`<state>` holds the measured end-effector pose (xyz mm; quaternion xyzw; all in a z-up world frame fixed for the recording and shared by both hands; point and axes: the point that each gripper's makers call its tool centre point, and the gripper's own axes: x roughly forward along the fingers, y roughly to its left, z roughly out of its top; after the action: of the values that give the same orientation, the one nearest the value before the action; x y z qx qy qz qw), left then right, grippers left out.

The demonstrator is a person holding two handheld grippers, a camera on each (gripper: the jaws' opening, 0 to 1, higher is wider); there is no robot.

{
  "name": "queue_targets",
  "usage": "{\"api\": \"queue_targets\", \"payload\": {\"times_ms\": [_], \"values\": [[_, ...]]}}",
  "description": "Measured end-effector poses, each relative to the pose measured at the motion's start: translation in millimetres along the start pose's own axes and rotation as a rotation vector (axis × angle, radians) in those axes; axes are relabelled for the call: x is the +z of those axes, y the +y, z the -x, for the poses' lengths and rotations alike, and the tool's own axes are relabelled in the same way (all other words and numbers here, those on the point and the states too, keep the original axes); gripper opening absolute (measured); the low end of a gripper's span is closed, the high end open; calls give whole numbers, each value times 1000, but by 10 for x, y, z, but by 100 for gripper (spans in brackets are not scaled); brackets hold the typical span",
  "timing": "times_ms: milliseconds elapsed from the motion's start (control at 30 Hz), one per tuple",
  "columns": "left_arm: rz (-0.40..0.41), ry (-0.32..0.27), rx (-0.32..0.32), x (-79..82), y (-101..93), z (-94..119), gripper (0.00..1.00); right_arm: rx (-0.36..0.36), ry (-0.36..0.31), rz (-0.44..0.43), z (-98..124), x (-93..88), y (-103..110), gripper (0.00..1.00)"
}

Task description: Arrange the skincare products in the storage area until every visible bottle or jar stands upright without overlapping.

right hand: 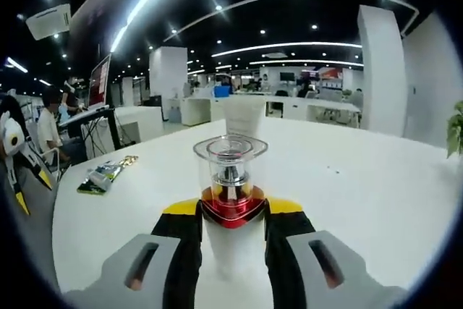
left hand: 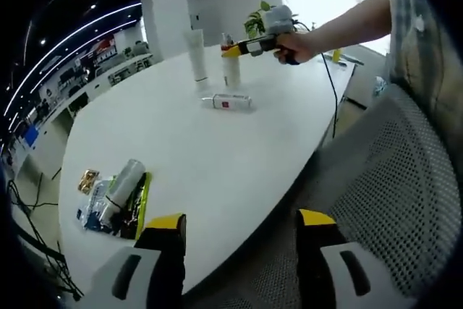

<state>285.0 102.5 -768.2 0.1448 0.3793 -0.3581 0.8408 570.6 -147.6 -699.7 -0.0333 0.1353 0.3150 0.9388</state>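
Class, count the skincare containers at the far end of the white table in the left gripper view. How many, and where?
3: a tall white tube standing upright, a red-collared bottle upright at the right gripper, and a small white bottle lying flat in front. Others may be hidden.

open-plan office; long white table (right hand: 376,179) in the foreground; rows of desks (right hand: 304,108) behind; wall-mounted monitor (right hand: 98,81); ceiling light strips (right hand: 289,46) and spotlights; square white columns (right hand: 168,77); seated person (right hand: 49,127) at left

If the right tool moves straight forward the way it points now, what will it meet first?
The pump bottle with the clear cap already stands between the right tool's jaws, so it meets that first. Behind it stands a white tube; how far behind is unclear.
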Motion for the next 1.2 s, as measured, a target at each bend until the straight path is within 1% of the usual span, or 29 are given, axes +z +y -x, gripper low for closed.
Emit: {"api": "queue_targets", "payload": {"times_ms": [67,100,167,200,233,267,300,333,433,467,500,533,600,633,700,733,767,800,833,967,1167,1200], "values": [[-5,0,-1,-2,-5,2,63,-8,-2,-23,10,0,-9,31],[-5,1,0,-6,-3,3,63,-17,-2,-21,16,-3,-10,32],[7,8,1,-21,22,-11,64,-42,33,-57,40,-74,-30,36],[55,17,-7,-34,41,-16,64,-56,33,-66,55,-93,-47,38],[99,15,0,-34,78,-14,65,-63,32,-70,65,-103,-52,41],[148,0,17,-16,147,-7,65,-76,48,-90,72,-171,-42,42],[168,-8,24,-8,183,-3,66,-77,55,-91,72,-189,-37,44],[179,-10,34,-12,218,0,66,-77,79,-87,56,-255,-15,45],[157,14,29,-70,179,-18,65,-94,109,-82,12,-356,32,44],[144,33,28,-116,170,-28,65,-111,127,-81,2,-405,24,44],[131,91,28,-225,162,-27,64,-152,165,-63,10,-481,-16,44],[133,96,30,-237,166,-35,64,-192,184,-56,11,-519,-58,43],[129,71,33,-192,174,-21,63,-195,147,-104,-25,-482,-40,43],[119,53,32,-152,170,-9,63,-207,138,-115,-32,-472,-46,42],[104,54,29,-151,156,-18,63,-210,143,-110,-53,-470,-30,38],[97,67,24,-171,147,-22,62,-209,146,-112,-68,-468,-18,33],[91,73,18,-181,137,-22,62,-211,158,-109,-85,-473,-13,31],[86,71,15,-176,132,-19,62,-230,181,-85,-66,-494,-52,30],[79,64,15,-165,133,-19,61,-229,183,-97,-72,-479,-51,29],[74,53,12,-141,133,-12,61,-223,190,-95,-83,-477,-65,28],[58,62,3,-158,116,-18,58,-211,204,-79,-160,-464,-139,28],[56,71,5,-174,122,-17,57,-209,204,-80,-175,-463,-156,28]]}}
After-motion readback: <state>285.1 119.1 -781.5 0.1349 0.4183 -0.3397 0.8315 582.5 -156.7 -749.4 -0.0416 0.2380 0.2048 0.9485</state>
